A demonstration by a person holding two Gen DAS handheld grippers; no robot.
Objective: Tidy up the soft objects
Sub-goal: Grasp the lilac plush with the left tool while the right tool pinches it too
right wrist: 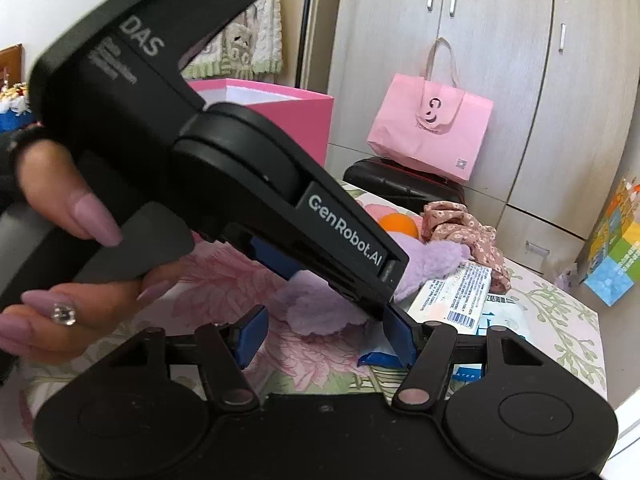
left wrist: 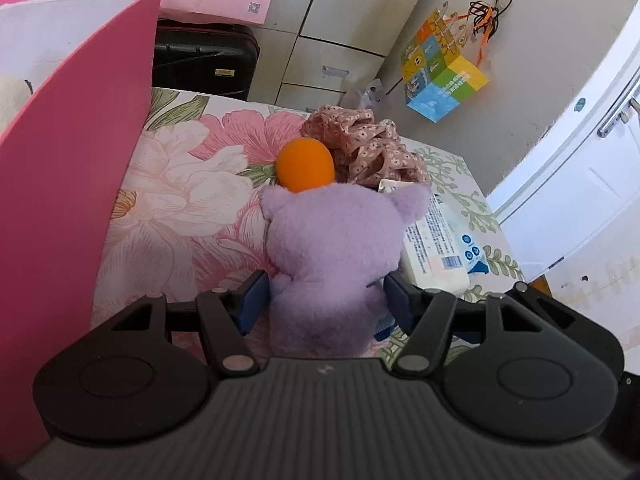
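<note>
While both grippers hung over the floral bed, here's how stuff sat around the purple plush:

Purple plush (left wrist: 336,248): lay on the flowered sheet (left wrist: 180,200), head pointing away from the left wrist camera, body right between the left gripper's blue pads.

Left gripper (left wrist: 326,300): clamped on the purple plush, both pads (left wrist: 252,300) pressed into its fuzzy sides. In the right wrist view it (right wrist: 340,280) came in from above at a slant, gripped by a hand (right wrist: 76,260) with long pink nails.

Right gripper (right wrist: 326,334): sat just on the near side of the purple plush, jaws apart, nothing pinched. Only sheet between the pads, and the right-hand pad sat over the near end of the tissue pack.

Orange ball (left wrist: 306,165): touching the purple plush at its head, on the far side.

Floral scrunched cloth (left wrist: 368,148): just past the purple plush's head, next to the ball.

Tissue pack (left wrist: 440,248): right up against the purple plush's right side.

Pink box (left wrist: 72,140): well off to the left of the purple plush, open top.

Pink tote bag (right wrist: 430,128): way behind the purple plush, sitting on a black suitcase (right wrist: 404,184).
</note>
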